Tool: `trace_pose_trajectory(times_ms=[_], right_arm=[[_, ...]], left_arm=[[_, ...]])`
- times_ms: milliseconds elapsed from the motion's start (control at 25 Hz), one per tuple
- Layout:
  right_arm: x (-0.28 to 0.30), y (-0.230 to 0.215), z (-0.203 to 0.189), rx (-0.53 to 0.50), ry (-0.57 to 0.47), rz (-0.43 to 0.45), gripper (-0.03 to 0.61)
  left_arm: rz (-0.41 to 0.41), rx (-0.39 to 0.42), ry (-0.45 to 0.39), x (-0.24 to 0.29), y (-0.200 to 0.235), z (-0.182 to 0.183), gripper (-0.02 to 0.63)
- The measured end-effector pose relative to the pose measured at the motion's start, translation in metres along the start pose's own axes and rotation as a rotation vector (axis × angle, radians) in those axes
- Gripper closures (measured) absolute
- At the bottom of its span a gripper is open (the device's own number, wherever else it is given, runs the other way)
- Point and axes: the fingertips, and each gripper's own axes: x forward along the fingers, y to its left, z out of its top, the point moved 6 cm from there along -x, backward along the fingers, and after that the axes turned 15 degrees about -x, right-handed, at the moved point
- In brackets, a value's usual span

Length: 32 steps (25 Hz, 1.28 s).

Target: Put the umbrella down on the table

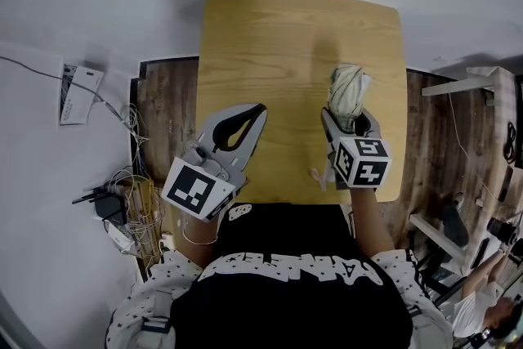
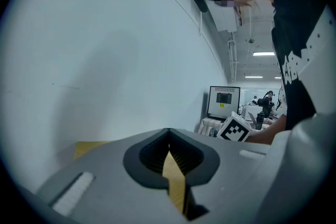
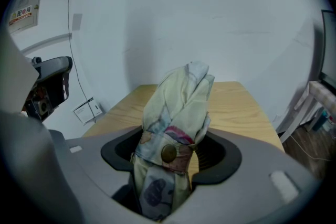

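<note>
Umbrella (image 3: 176, 113), folded cream floral fabric, clamped upright in right gripper (image 1: 349, 118) above light wooden desk's (image 1: 270, 37) front right corner, poised for lowering; left gripper (image 1: 260, 109) closed on nothing, idle.

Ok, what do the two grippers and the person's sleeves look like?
The left gripper and right gripper match. Each has grey plastic tongs that taper to a point, with black ribbed pads inside. Each carries a white cube with black square markers at the back. No cables show. The person wears a black top with white print and white sleeves with dark spots.
</note>
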Motion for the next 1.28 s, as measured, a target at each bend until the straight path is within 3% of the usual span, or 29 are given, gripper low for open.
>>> trace_pose_trajectory(times_ms=[400, 760, 1280], right_arm=[[0.028, 0.001, -0.01, -0.009, 0.076, 0.01, 0.27], [0.051, 0.002, -0.019, -0.027, 0.141, 0.027, 0.268], [0.064, 0.004, -0.026, 0.0, 0.18, 0.015, 0.262]], left_arm=[[0.042, -0.015, 0.056, -0.009, 0.006, -0.002, 0.612], [0.081, -0.023, 0.024, -0.011, 0.014, -0.004, 0.612], [0.061, -0.028, 0.047, -0.015, 0.011, -0.003, 0.612]])
